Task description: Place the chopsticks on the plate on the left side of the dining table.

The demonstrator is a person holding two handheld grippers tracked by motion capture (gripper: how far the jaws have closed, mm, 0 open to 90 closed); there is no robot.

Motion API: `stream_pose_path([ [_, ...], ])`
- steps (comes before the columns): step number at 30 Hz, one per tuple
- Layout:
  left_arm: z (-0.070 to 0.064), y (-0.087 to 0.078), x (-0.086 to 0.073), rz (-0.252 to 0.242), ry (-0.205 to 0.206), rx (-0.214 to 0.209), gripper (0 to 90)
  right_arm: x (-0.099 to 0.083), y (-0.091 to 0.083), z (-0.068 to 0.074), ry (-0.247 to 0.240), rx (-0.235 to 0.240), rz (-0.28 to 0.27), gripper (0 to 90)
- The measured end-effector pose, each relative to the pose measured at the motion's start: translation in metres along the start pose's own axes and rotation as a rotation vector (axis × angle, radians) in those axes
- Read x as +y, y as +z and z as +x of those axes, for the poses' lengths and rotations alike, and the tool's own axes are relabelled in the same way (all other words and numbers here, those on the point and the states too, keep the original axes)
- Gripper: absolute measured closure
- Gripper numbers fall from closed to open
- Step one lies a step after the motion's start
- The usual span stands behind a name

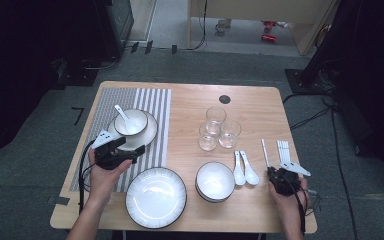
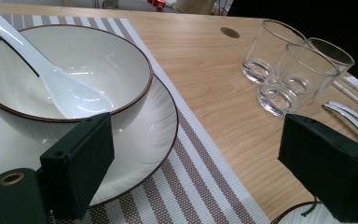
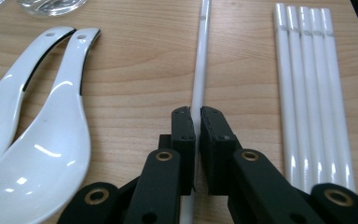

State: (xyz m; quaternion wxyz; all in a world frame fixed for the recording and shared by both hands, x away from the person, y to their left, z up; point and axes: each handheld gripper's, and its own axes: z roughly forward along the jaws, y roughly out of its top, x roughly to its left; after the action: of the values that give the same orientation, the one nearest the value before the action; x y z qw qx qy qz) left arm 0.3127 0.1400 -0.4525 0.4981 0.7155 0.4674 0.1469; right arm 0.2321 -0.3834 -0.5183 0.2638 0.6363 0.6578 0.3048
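Pinching a single white chopstick (image 3: 200,70) near its lower end, the right gripper (image 3: 196,122) has its jaws closed on the stick, which lies flat on the bench (image 1: 190,107) pointing away from the hand. Likely step: lifting this one stick clear to set a place.

- Grip sits far toward one end, so the long free length will probably droop or swing. Lift slowly and level; keep the wrist steady.
- Stick is thin, glossy, round-looking — judged slippery. A firm squeeze matters, and any twist could roll it out.
- Five more chopsticks (image 3: 307,93) lie side by side just to the right, apart from the held one. Rise straight up to avoid nudging them.
- Two white spoons (image 3: 37,121) rest near, on the other side.

Left gripper (image 2: 196,158) hovers with jaws wide apart, holding nothing, over the striped placemat (image 2: 200,186) just beside the plate (image 2: 149,140) carrying a bowl (image 2: 121,65) and spoon (image 2: 60,88). Three glasses (image 1: 216,129) stand mid-bench.
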Motion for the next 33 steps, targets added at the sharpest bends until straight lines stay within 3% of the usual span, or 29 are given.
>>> stream_pose_path([
  [7,0.000,0.001,-0.001,0.005,0.001,0.001,10.5,-0.001,0.003,0.007,-0.011,-0.006,-0.026,83.0],
  [16,0.000,0.002,-0.001,0.008,0.006,0.003,10.5,-0.002,0.006,0.007,0.045,0.024,-0.051,81.1],
  [33,-0.002,0.002,-0.001,0.013,0.007,-0.003,10.7,0.001,0.009,0.014,0.039,-0.024,-0.053,81.2],
])
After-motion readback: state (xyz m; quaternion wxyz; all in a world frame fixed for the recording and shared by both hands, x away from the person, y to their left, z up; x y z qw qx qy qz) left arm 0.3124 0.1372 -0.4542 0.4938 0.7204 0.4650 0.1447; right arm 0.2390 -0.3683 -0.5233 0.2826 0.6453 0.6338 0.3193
